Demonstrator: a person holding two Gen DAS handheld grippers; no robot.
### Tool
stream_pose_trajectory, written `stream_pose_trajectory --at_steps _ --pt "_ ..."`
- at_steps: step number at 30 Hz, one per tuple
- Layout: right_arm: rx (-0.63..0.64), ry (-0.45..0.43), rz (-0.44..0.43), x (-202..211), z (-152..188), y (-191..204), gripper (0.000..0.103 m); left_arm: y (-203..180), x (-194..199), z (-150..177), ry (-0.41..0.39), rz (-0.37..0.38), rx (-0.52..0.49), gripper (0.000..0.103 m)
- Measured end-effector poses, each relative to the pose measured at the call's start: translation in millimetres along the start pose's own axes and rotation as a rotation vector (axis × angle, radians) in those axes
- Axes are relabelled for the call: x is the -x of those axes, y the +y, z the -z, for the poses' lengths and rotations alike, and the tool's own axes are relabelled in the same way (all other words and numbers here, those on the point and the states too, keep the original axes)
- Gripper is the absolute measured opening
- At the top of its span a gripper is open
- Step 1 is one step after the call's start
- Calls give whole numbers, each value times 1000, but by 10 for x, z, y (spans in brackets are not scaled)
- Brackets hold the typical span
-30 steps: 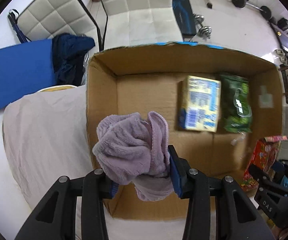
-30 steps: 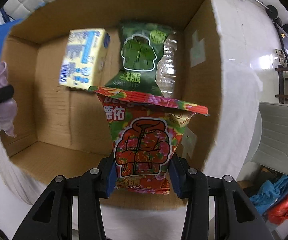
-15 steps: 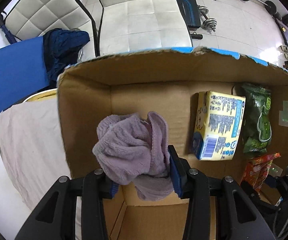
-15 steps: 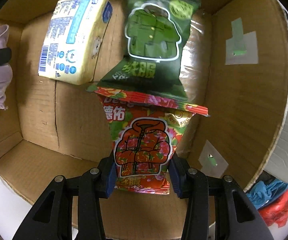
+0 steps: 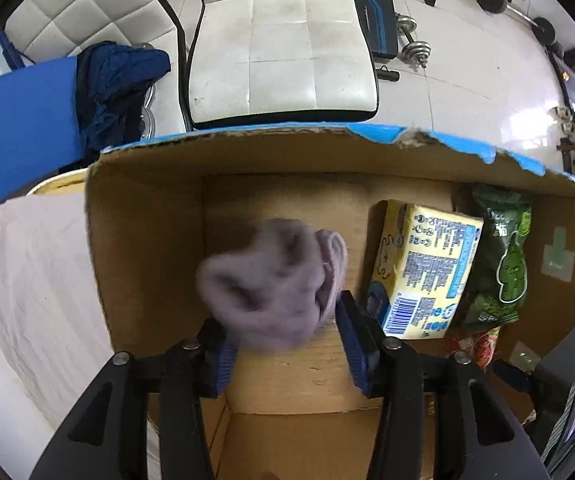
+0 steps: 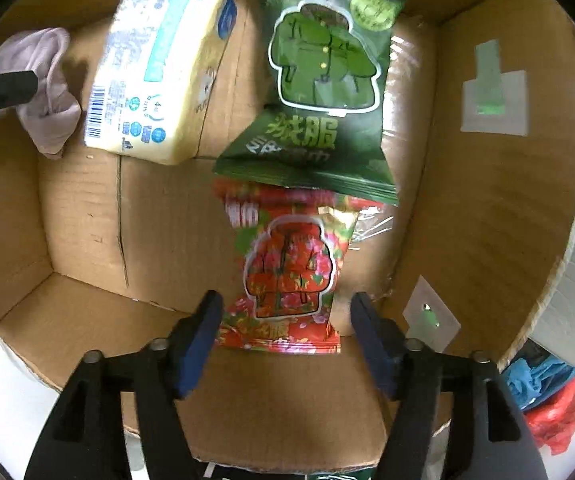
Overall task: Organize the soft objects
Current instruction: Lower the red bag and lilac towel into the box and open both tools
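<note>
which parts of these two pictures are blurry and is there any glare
Left wrist view: the bunched lilac knit cloth between the left gripper fingers is motion-smeared, while the brown cardboard box stays sharp; glare whitens the floor tiles. Right wrist view: the yellow printed tissue pack is smeared, the red floral snack bag softer, and clear film beside the green snack bag glints.

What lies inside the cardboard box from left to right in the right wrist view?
Lilac sock at the far left, then the yellow tissue pack, then the green snack packet, with the red floral packet just below it between the open right tongs.
</note>
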State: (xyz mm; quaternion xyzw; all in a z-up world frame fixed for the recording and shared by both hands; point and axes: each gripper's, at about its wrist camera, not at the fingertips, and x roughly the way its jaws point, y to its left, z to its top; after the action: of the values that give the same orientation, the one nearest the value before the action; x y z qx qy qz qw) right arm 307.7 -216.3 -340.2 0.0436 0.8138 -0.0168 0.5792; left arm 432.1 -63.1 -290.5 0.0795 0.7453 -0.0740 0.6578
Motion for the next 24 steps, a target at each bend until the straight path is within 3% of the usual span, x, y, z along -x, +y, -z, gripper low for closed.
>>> stream_pose_trajectory --at_steps 10,12,14,16,24 --pt "-18 -39 2 240 77 26 71 -51 336 140 -85 -22 -17 66" --pt "-24 -53 -1 298 137 17 83 -71 417 215 -112 -29 -24 71" --pt "-32 -75 -9 377 193 4 93 -82 494 301 -136 -30 -26 88" --pt "-43 -101 -14 469 254 -15 101 -73 569 425 -172 -44 -14 98" --pt "-45 -182 -15 749 594 36 103 -73 659 927 -208 -31 8 99"
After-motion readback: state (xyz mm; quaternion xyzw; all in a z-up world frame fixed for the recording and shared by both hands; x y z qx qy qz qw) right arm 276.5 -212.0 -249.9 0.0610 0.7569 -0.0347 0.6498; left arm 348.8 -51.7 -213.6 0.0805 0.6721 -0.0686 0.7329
